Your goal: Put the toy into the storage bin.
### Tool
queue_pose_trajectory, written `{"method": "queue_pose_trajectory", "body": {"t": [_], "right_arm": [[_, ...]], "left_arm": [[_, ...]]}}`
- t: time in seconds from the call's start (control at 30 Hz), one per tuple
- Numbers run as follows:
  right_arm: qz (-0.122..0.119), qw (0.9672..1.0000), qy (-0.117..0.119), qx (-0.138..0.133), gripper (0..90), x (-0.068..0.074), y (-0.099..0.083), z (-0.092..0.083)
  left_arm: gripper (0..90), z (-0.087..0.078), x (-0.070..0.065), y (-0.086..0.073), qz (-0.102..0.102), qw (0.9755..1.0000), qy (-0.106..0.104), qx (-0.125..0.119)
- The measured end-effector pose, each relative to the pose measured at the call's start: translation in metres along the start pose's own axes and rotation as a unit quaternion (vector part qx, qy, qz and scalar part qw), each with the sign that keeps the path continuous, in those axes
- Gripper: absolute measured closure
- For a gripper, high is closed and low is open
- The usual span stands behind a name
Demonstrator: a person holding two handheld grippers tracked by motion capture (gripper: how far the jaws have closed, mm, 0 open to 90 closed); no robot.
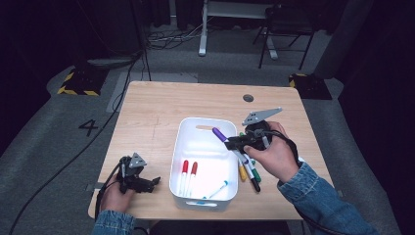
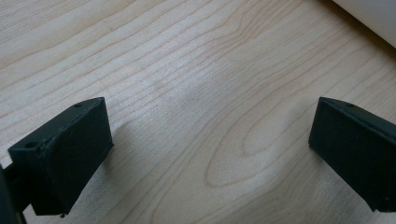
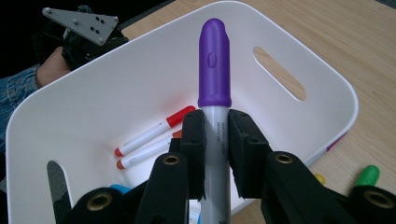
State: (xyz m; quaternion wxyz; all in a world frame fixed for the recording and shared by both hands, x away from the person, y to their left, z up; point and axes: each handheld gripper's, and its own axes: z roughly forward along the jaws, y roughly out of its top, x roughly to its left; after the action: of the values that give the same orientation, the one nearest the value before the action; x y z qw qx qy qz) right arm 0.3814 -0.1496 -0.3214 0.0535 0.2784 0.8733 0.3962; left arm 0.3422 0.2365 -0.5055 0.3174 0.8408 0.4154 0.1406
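My right gripper (image 1: 234,142) (image 3: 215,135) is shut on a purple-capped marker (image 1: 221,135) (image 3: 215,79), held over the right rim of the white bin (image 1: 182,147) (image 3: 327,88) with its cap pointing over the bin. Two red-capped markers (image 1: 189,175) (image 3: 149,133) and a blue-capped one (image 1: 219,188) lie on the bin's floor. More markers (image 1: 248,172), among them a yellow and a green one (image 3: 367,176), lie on the table just right of the bin. My left gripper (image 1: 155,181) (image 2: 210,140) rests low over bare wood at the front left, open with nothing between its jaws.
The wooden table (image 1: 156,107) has bare room behind and left of the bin. A round grey cable port (image 1: 248,98) sits near the far edge. Beyond the table are a chair, desk legs and floor cables.
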Motion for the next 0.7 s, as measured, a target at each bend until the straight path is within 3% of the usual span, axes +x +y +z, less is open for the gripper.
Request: {"method": "queue_pose_trajectory", "body": {"t": [0.47, 0.7], "right_arm": [[-0.017, 0.9995, 0.027, 0.004, 77.4, 0.016, 0.006, 0.02], [-0.028, 0.9989, 0.033, 0.018, 77.4, 0.021, 0.002, 0.03]], "left_arm": [[0.0, 0.0, 0.0, 0.0, 0.004, 1.0, 0.003, -0.002], [0.0, 0.0, 0.0, 0.0, 0.004, 1.0, 0.004, -0.002]]}}
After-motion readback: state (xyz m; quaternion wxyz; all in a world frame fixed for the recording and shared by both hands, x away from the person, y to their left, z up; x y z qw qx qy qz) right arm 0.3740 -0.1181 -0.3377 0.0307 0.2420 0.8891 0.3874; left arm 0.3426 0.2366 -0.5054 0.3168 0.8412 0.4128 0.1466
